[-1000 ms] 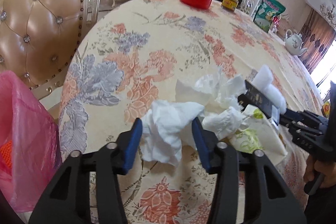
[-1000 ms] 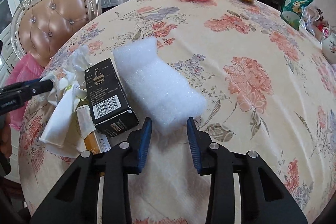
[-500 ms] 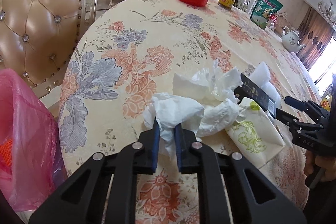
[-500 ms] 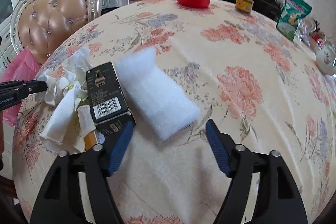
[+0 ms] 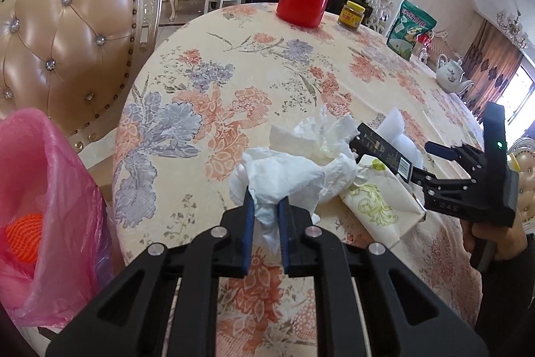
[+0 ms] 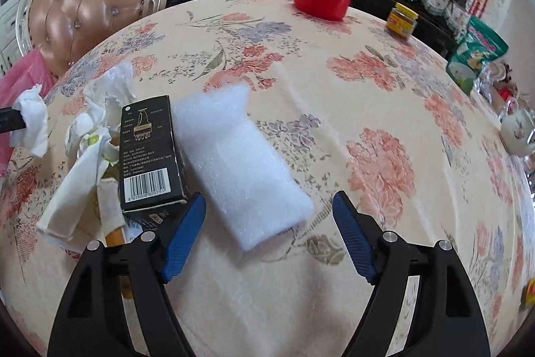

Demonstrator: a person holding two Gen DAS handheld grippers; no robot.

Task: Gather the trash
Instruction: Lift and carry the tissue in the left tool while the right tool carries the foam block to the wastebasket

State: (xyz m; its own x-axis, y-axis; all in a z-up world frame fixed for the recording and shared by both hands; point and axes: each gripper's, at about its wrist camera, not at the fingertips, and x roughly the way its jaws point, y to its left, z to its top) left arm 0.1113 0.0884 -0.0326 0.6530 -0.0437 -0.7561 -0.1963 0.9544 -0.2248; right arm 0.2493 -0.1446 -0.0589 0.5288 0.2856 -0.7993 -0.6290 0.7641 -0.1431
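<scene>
While the crumpled tissue (image 5: 281, 179) sits pinched between the blue pads of the left gripper (image 5: 264, 223), which is closed tight on its near edge, the rest of the litter lies on the floral tablecloth (image 5: 207, 72) just to its right: more loose tissue (image 5: 321, 132), a folded napkin (image 5: 374, 199) with a green scroll print, a black carton (image 6: 148, 153) and a white foam block (image 6: 234, 166). The pink bag (image 5: 40, 189) hangs open at the near left edge of the table, beside the tufted chair (image 5: 67, 39), with something orange (image 5: 25, 233) already inside; so the held tissue has to travel left and toward the near side, and the left hand is plainly the closer one. The right gripper (image 6: 267, 233) is opening, jaws wide and empty, with the near end of the foam block between them and untouched. The block's long axis runs from near right to far left, so the jaws would close across its width.
</scene>
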